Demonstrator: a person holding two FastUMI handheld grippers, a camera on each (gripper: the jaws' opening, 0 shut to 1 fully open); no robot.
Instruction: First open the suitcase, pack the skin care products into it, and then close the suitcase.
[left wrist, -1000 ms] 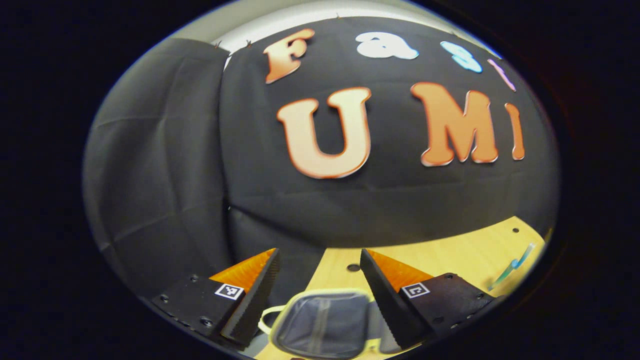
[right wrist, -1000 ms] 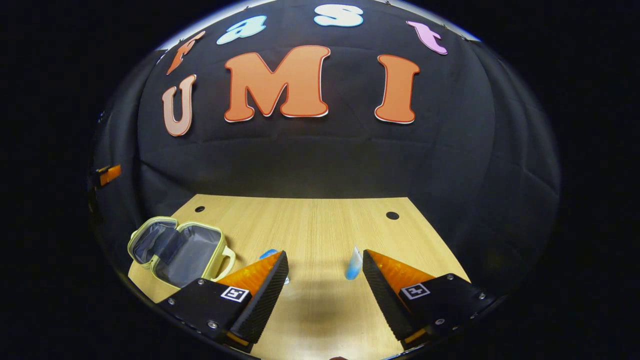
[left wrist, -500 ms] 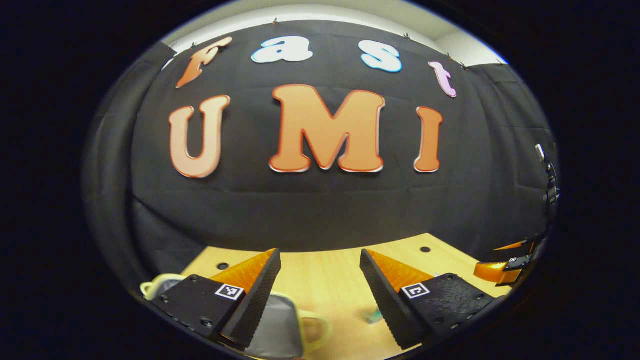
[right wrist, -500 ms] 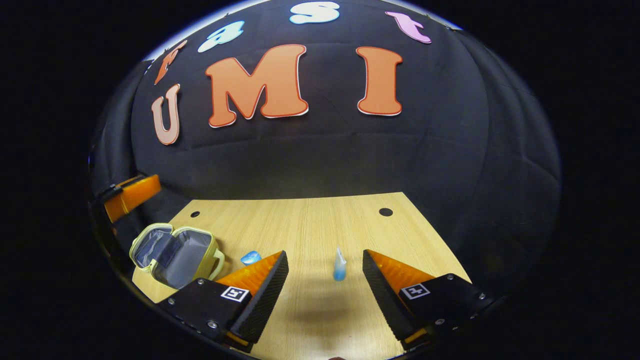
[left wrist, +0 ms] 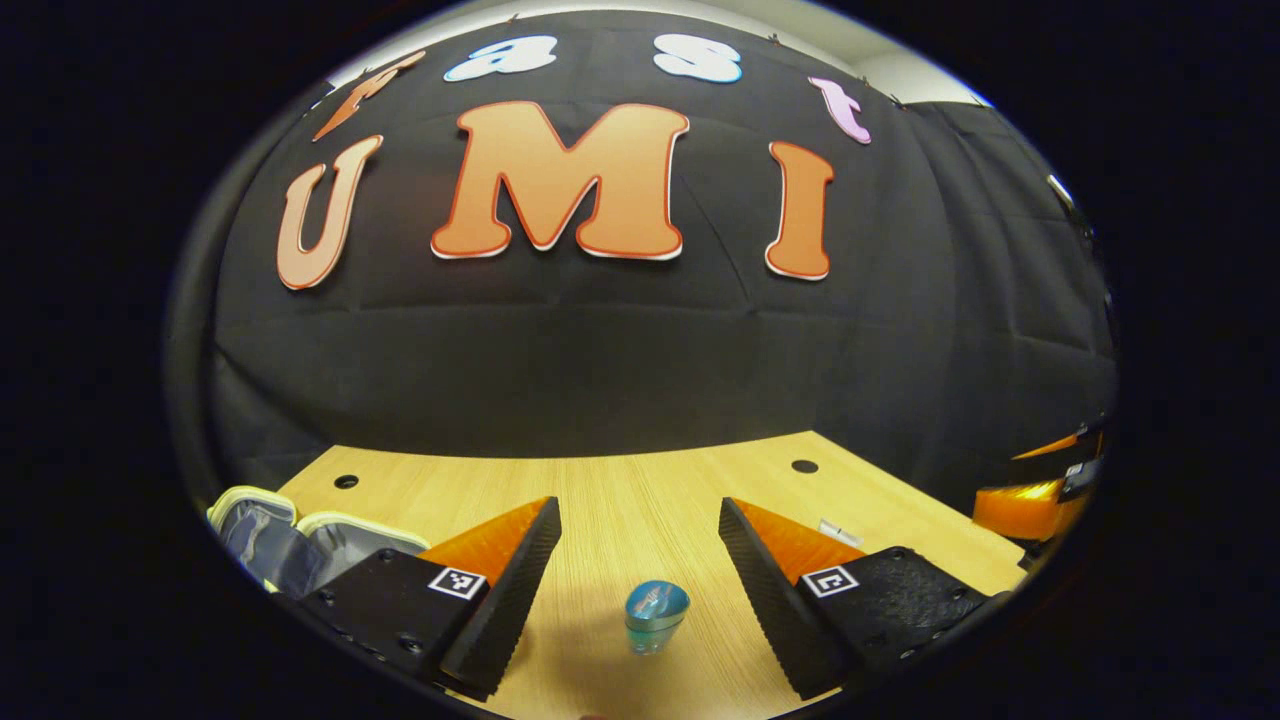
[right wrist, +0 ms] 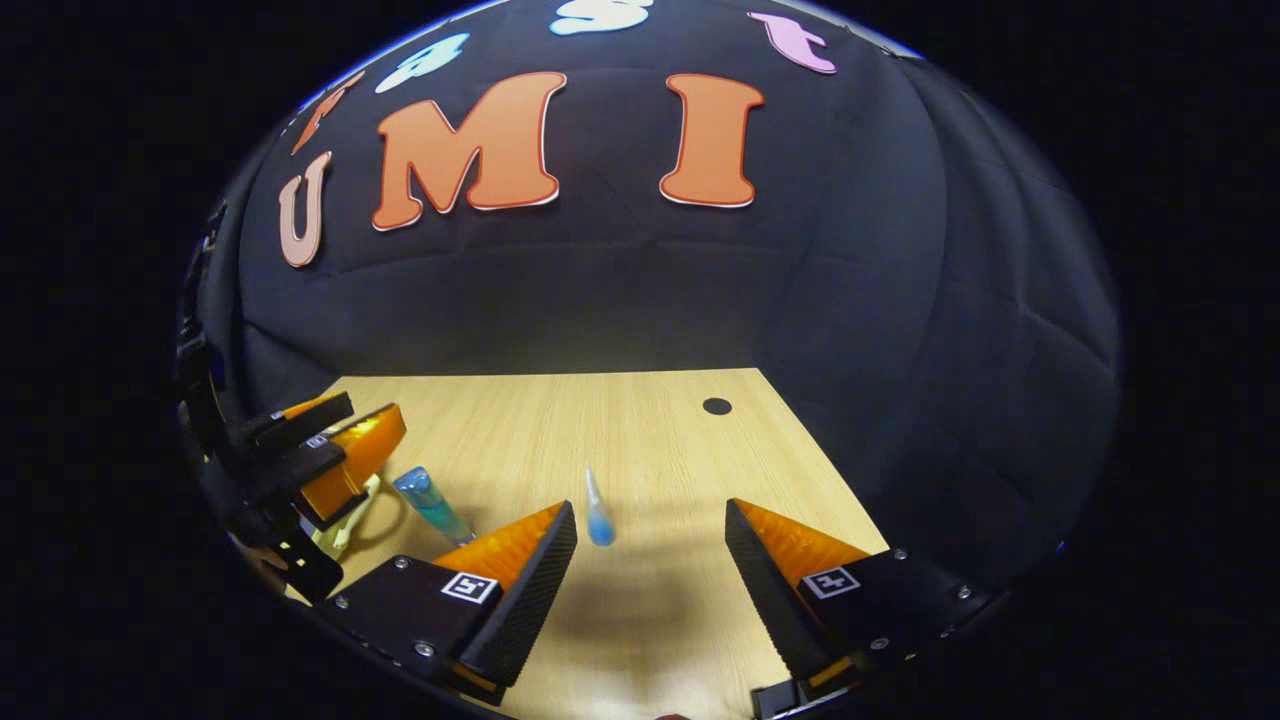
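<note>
Suitcase's open, so it's packing time: the small teal-capped bottle [left wrist: 656, 616] stands on the wooden desk [left wrist: 640, 500], right of the pale-yellow soft suitcase [left wrist: 262, 524], between the spread, empty left gripper [left wrist: 638, 570] fingers. Next it needs lowering and squeezing.

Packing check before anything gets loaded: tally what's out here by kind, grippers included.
Skin care products: 2, a teal bottle and a blue-tipped tube
Suitcase: 1, lying open
Grippers: 2, the left gripper and the right gripper
Total: 5
</note>
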